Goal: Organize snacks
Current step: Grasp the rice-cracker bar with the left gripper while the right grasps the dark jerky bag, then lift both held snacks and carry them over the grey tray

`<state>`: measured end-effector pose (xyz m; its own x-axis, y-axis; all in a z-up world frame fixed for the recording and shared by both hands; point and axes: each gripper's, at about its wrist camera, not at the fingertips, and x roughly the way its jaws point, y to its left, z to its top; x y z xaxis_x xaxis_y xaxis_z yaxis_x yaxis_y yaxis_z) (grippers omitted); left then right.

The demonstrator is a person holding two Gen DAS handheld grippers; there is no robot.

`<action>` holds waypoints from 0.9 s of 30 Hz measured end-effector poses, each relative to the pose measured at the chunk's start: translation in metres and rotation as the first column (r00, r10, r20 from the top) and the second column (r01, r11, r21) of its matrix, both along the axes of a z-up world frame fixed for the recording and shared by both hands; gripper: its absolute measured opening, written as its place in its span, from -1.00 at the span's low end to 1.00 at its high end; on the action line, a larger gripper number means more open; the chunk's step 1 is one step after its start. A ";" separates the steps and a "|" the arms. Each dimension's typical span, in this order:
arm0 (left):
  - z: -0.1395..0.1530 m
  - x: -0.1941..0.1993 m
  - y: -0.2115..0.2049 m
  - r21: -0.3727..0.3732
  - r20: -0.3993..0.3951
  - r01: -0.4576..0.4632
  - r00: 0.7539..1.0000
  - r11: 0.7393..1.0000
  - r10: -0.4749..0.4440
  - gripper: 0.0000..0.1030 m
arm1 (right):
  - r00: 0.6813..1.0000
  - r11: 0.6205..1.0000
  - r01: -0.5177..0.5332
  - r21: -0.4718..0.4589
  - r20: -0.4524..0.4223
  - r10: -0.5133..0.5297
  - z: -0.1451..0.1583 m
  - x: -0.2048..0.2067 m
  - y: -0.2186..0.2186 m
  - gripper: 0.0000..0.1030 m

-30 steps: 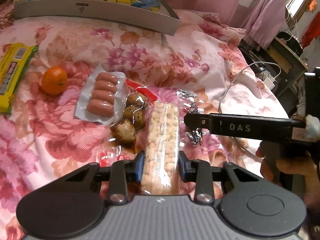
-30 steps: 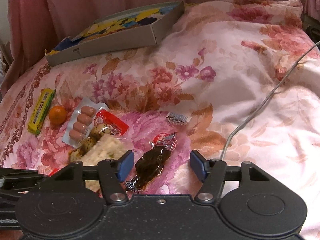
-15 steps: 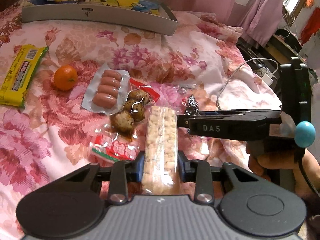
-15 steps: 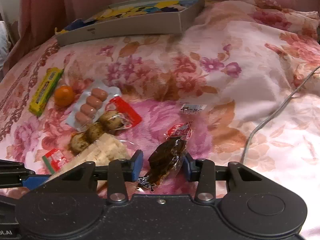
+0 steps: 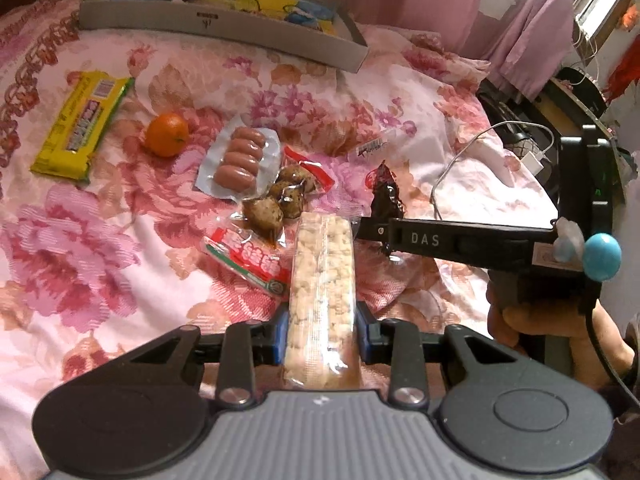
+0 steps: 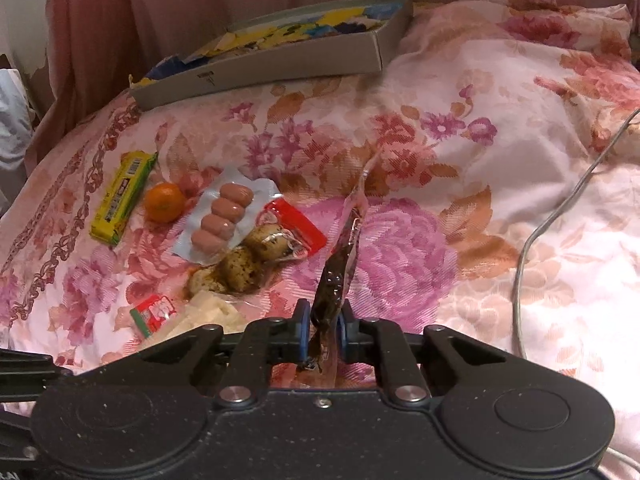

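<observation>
Pickup step — left claw [image 5: 321, 334] clamps clear pale puffed-rice bar [image 5: 322, 280]; right claw [image 6: 323, 330] pinches dark-brown vacuum pouch [image 6: 336, 276]. Next — likely carry both to grey cardboard box [image 6: 280, 62], 12 o'clock on bed.

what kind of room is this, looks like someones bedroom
Most likely a bedroom: the snacks lie on a soft floral quilt, pink curtains hang by a window, and a white charger cable trails across the bedding.

Your box [image 5: 224, 32] sits at the bedspread's [image 6: 500, 184] far edge. Nearer you, left to right — candy bar [image 5: 82, 122], orange [image 5: 167, 135], sausage pack [image 5: 240, 162], egg pack [image 5: 276, 204]. Small packet [image 5: 246, 260] lies in front of the eggs; cable [image 6: 560, 216] toward the right edge.
</observation>
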<state>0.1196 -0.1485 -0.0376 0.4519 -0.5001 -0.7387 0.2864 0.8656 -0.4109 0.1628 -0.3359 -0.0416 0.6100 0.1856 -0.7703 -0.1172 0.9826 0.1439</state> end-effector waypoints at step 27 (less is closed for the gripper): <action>0.059 0.033 0.026 0.019 0.257 -0.152 0.956 0.988 0.142 -0.31 | 0.914 0.999 -0.042 -0.004 0.403 0.040 0.051 -0.011 0.022 -0.78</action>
